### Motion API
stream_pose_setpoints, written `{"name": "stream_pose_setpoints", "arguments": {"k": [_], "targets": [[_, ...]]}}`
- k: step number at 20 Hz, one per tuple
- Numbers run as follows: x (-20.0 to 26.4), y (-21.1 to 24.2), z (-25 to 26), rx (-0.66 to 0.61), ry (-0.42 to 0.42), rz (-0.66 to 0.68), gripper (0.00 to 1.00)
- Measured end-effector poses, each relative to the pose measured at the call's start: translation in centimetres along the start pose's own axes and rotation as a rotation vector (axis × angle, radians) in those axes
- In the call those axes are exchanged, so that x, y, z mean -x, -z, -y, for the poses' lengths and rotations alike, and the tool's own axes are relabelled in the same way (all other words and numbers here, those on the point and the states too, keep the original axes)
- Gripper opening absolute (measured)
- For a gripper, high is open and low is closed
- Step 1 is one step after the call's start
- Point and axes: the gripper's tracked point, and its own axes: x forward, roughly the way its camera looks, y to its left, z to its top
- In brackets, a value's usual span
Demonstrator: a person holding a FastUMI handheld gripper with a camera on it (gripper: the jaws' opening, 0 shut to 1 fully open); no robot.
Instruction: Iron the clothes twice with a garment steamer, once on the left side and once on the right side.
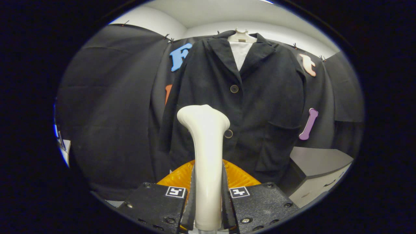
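A black jacket (260, 107) hangs on a white hanger (241, 35) against the booth's black wall, with a white shirt front (240, 55) showing at the collar. My gripper (208, 198) is shut on the white garment steamer (206, 156), both fingers (191, 195) pressing on its handle. The steamer stands upright between the fingers, and its flared head sits in front of the jacket's left half, near the lower button (228, 133). I cannot tell whether the head touches the cloth.
An orange ribbed object (239, 177) lies just ahead of the fingers, below the jacket's hem. A grey-white cabinet (317, 172) stands to the right, beside the jacket's lower edge. Black cloth covers the wall on both sides.
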Motion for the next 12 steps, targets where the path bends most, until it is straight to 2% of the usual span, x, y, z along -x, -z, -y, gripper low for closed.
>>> {"name": "stream_pose_setpoints", "arguments": {"k": [6,12], "targets": [[1.3,5.4,-0.6,0.016,-0.025,-0.115,0.36],[1.3,8.8,0.0,-0.008,-0.022,-0.232,0.36]]}}
